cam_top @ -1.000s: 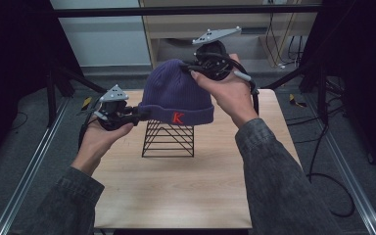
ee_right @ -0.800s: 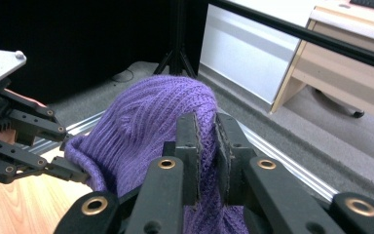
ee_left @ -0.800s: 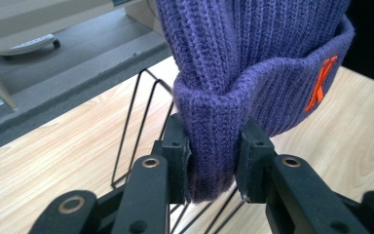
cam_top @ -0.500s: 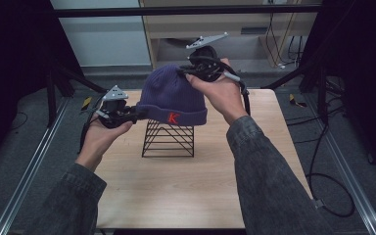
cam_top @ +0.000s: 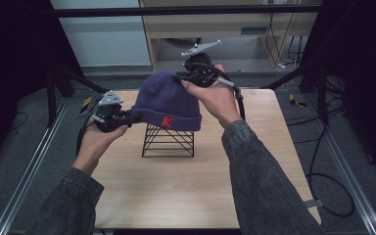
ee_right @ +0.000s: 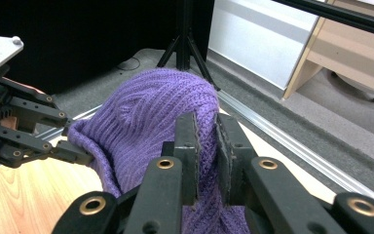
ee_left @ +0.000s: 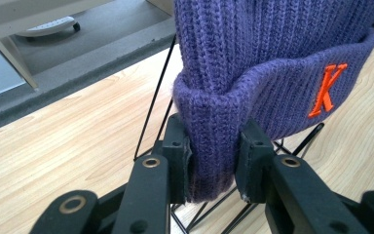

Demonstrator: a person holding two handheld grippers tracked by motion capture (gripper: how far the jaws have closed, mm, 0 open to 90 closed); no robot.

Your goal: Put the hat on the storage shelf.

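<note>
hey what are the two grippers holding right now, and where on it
Both hold the purple beanie. The left gripper pinches its folded cuff at one side; the right gripper pinches knit near the crown.

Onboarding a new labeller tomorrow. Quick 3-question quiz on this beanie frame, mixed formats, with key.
1. True or false: the left gripper is shut on the folded cuff of the purple beanie.

2. Multiple choice: what does the beanie hang over?
A. a cardboard box
B. a black wire stand
C. a glass jar

3. Fill in: the orange letter stitched on the cuff is ___.

Key:
1. True. In the left gripper view the cuff is pinched between its jaws.
2. B. The stand sits on the wooden table, under the beanie.
3. K. Meanwhile the right gripper clamps the knit nearer the crown.
</note>
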